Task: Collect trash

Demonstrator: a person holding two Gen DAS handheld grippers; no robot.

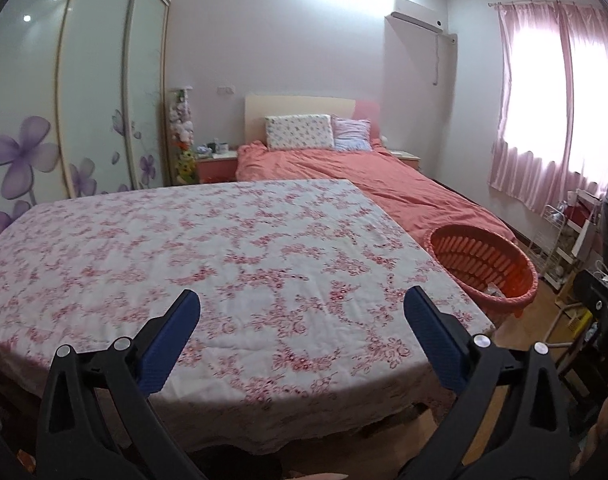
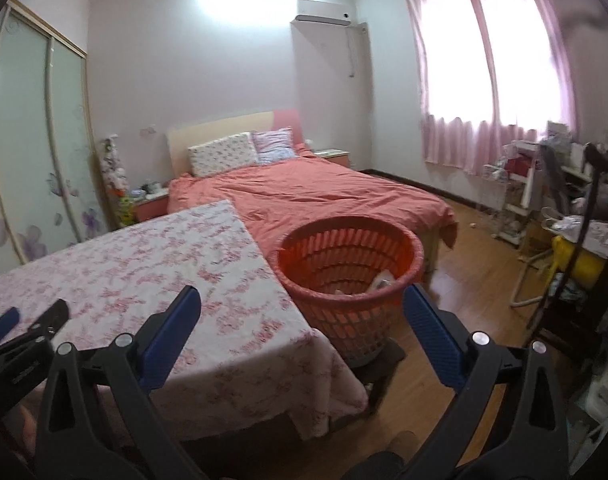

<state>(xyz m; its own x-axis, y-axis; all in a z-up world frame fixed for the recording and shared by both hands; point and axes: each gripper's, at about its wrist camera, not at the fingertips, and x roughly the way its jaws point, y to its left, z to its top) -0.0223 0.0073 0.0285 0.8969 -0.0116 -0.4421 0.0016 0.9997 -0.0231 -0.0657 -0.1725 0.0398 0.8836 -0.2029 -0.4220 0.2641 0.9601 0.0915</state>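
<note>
- Trash shows as a few pale, crumpled scraps lying at the bottom of the orange basket; you can tell they are light-coloured, but the pieces are too small to name.
- That basket is round, moulded plastic with slotted, lattice-like walls and a thick rolled rim; it flares wider toward the top.
- You see the basket standing on a dark low stand on the wooden floor, just beside the corner of the bench and near the foot of the bed.
- Your bench is covered by a white cloth printed with pink-red flowers; the cloth is soft, slightly wrinkled, and hangs over the near edge.
- Your left claw stands wide open over the near part of the bench, with only cloth behind it and nothing between its jaws.
- Your right claw is also spread wide and grips nothing; the basket lies ahead, seen through the gap.
- Both claws have black rigid arms with silver rivets and blue ribbed pads.
- From the right wrist view, your left claw appears at the far left edge above the bench.
- Bed linen is a plain salmon cover, creased, with two patterned pillows at the head.
- Pink satin-like curtains hang at the bright window.
</note>
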